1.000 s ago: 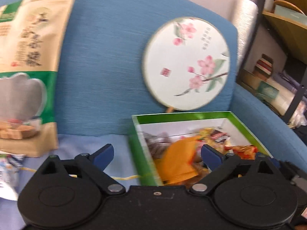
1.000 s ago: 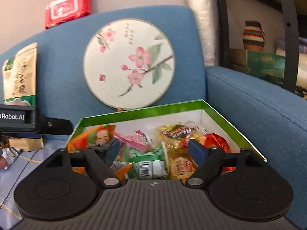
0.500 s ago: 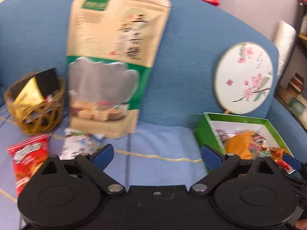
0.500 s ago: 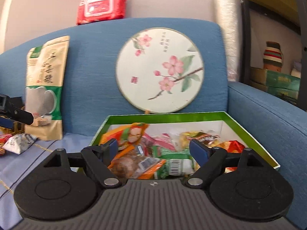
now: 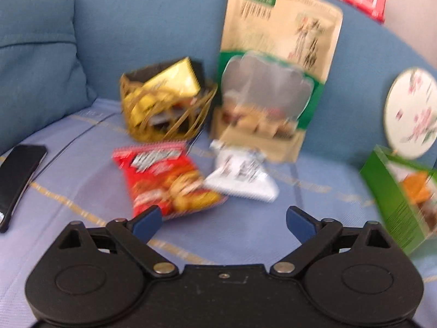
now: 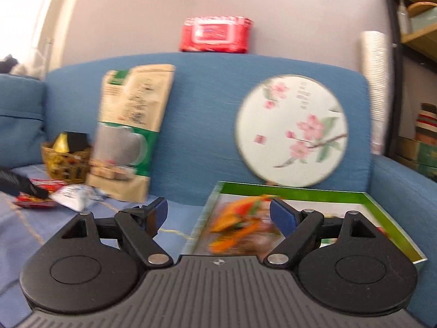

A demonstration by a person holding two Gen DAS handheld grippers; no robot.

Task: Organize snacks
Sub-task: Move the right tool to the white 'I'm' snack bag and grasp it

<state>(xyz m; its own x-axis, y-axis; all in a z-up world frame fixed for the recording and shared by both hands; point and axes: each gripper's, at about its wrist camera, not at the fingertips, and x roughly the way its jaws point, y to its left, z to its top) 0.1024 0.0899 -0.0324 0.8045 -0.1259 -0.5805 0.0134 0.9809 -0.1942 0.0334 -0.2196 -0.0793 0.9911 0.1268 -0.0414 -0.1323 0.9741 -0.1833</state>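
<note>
Swinging away from the green box [image 5: 393,191], the left hand-held gripper [image 5: 222,222] is now facing the red snack bag [image 5: 164,177] at frame centre on the sofa seat, jaws spread and empty, likely lining up a pickup; the right hand-held gripper [image 6: 218,213] is hovering released over that box.

The left gripper [image 5: 220,222] has swung left from the green box [image 5: 393,199] toward the red snack bag [image 5: 166,177]
</note>
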